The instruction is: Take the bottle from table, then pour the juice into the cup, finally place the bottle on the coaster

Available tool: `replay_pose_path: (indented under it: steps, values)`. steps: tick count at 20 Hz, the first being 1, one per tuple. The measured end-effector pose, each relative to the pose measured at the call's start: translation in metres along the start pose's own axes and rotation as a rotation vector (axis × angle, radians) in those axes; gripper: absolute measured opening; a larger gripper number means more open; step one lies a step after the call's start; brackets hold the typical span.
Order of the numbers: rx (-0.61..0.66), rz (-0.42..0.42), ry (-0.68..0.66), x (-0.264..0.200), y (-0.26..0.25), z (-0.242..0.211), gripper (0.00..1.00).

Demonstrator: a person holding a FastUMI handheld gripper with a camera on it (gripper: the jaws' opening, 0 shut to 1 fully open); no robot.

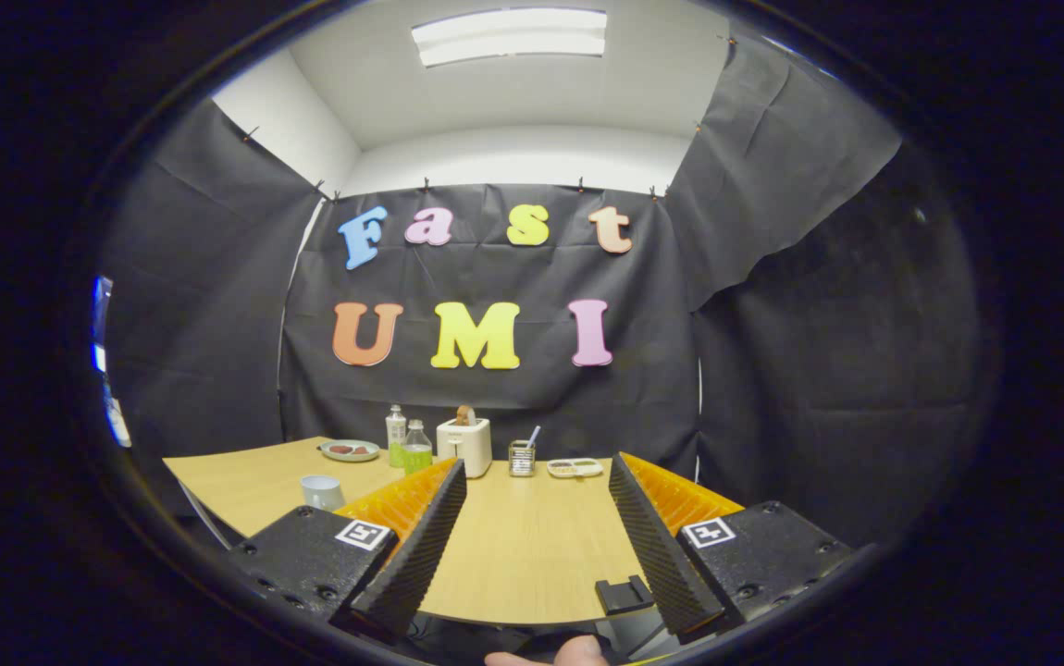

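Two bottles stand together at the far end of the wooden table (532, 546). The shorter clear bottle (417, 450) holds green juice, and the taller bottle (395, 433) beside it has a white cap and a green label. A pale cup (322, 491) sits on the table to the left of my left finger. My gripper (537, 472) hovers over the table's near end, open wide, with nothing between its fingers. Both bottles are well beyond the left fingertip (451, 474).
Along the back of the table are a plate (350, 450) with dark food, a white toaster (464, 446) with bread in it, a small utensil holder (522, 458) and a shallow tray (575, 468). A small black block (624, 593) sits at the near edge. A fingertip (550, 658) shows below.
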State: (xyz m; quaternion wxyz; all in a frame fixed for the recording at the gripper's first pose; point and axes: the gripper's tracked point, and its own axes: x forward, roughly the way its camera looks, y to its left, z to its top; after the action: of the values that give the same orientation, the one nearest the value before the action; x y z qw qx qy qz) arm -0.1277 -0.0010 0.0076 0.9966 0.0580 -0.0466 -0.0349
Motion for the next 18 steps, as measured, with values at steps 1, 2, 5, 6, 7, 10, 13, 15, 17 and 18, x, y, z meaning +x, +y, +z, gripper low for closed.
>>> replay_pose_path:
  steps: [1,2,5,6,7,10,13,15,17,18]
  values:
    - [-0.011,-0.005,-0.007,-0.003,0.0,0.003,0.99]
    - [-0.015,-0.01,-0.018,-0.004,-0.002,0.006,0.99]
    - [-0.008,-0.003,0.002,-0.003,0.002,-0.002,0.99]
    - [-0.003,0.003,0.016,-0.002,0.003,-0.005,0.99]
    - [-0.001,0.008,0.024,-0.001,0.005,-0.006,0.99]
    - [0.011,0.018,0.032,0.0,0.005,-0.006,0.99]
    - [0.019,0.015,0.037,0.0,0.004,-0.007,0.99]
    - [0.02,0.024,0.048,0.0,0.007,-0.012,0.99]
    - [0.022,0.04,0.063,0.001,0.011,-0.015,0.99]
    - [0.021,0.042,0.065,0.001,0.011,-0.015,0.99]
